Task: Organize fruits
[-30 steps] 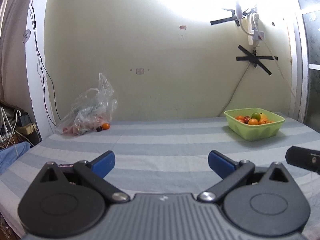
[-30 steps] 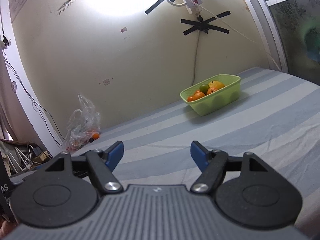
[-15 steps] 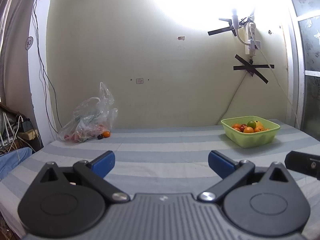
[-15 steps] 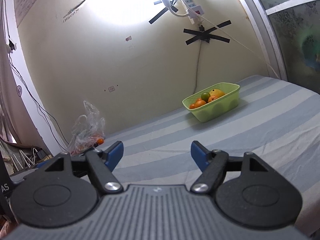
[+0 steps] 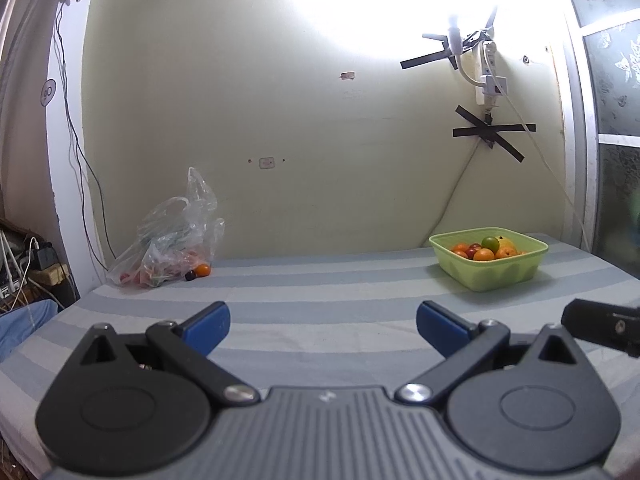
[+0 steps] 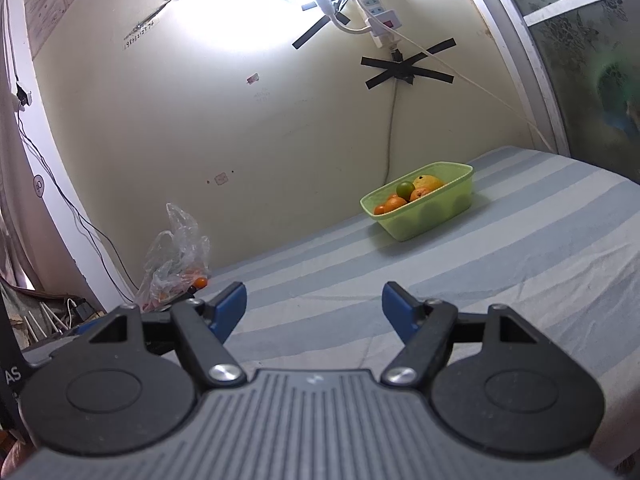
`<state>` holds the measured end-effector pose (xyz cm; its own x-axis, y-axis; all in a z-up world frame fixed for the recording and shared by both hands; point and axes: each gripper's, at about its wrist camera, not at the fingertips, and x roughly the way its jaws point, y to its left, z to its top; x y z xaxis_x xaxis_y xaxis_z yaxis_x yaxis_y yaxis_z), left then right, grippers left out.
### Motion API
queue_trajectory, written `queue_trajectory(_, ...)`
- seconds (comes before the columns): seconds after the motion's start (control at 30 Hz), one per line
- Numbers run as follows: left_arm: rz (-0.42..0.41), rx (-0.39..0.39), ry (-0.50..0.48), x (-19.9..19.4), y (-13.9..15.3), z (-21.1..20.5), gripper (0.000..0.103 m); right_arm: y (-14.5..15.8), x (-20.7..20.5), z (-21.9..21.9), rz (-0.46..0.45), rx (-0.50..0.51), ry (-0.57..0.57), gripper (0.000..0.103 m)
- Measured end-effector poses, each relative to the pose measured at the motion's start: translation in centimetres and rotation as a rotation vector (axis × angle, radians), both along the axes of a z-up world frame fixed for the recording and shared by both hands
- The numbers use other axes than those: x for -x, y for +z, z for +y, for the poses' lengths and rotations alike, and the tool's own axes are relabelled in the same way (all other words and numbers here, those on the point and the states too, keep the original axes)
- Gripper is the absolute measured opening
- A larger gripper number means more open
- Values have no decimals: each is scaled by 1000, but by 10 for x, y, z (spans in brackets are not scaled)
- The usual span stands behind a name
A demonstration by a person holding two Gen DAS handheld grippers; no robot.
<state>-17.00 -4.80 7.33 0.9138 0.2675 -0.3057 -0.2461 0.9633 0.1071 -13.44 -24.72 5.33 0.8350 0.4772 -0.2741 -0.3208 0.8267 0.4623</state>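
Left wrist view: left gripper [image 5: 322, 322] is hovering agape, empty; green basket [image 5: 490, 276] is holding several fruits. Plastic bag [image 5: 172, 240] is keeping more, an orange [image 5: 203, 269] beside it.

Right wrist view: right gripper [image 6: 314, 306] is gaping, empty. Sorting looks partly done.

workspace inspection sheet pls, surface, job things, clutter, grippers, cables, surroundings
surface: striped sheet, bare in the middle.
job's things: green tub at right by the wall, holding oranges, a green fruit and a yellow one; plastic bag at left by the wall with fruit inside; one orange and a dark fruit lie just outside it.
clutter: nothing seen.
grippers: left gripper open, holding nothing; right gripper open, holding nothing.
cables: white cord down the wall; black wire at left.
surroundings: pale wall, black tape cross, power strip.
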Motion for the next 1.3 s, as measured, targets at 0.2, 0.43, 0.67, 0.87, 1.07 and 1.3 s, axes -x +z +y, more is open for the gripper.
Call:
queue_trajectory(0.2,0,2,-3,0,0,0,103,-1,1,-1,6,-6,-4,77)
queue_trajectory(0.43,0,4,-7,1,-1,0,103,-2,1,-1,11,-9,-2,77)
queue_trajectory(0.67,-2,5,-21,1,-1,2,103,-3,1,-1,11,-8,2,77)
queue_trajectory(0.87,-1,4,-26,1,-1,3,103,-3,0,-1,11,-8,5,77)
queue_trajectory(1.07,2,5,-24,0,-1,4,103,-3,1,0,12,-8,4,77)
queue_trajectory(1.3,4,-6,-15,4,-3,7,103,-6,0,-2,20,-29,10,77)
